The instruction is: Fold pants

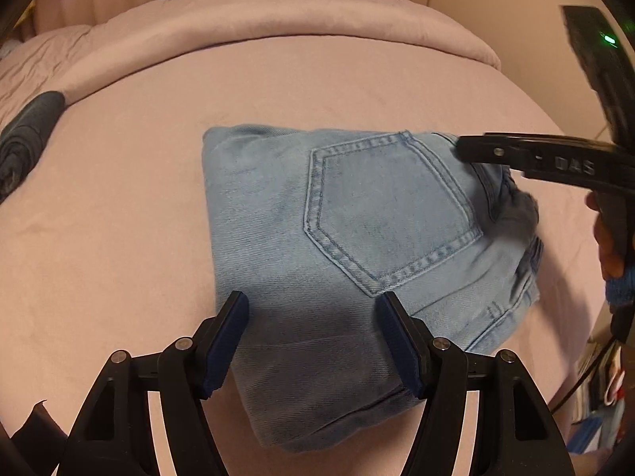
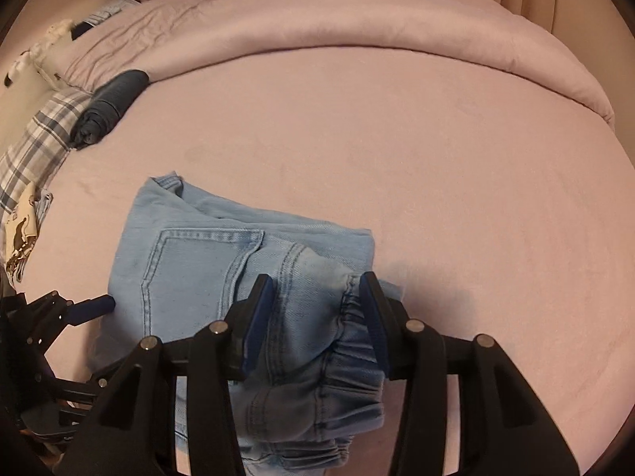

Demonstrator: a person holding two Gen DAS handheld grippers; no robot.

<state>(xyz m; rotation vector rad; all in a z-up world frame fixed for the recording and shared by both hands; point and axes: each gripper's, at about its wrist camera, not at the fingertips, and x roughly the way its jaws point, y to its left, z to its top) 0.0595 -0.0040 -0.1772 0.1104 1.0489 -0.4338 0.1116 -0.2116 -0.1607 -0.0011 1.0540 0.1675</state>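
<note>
Around folded jeans [image 1: 357, 238] (mid-bed), bare sheet [image 1: 119, 218]

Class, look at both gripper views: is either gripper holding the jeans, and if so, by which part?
Neither. The left gripper and right gripper stand open over the folded jeans, pads clear of the cloth.

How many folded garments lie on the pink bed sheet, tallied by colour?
Light blue folded denim pants: 1
Dark navy folded garment: 1
Total on the pink bed sheet: 2
</note>
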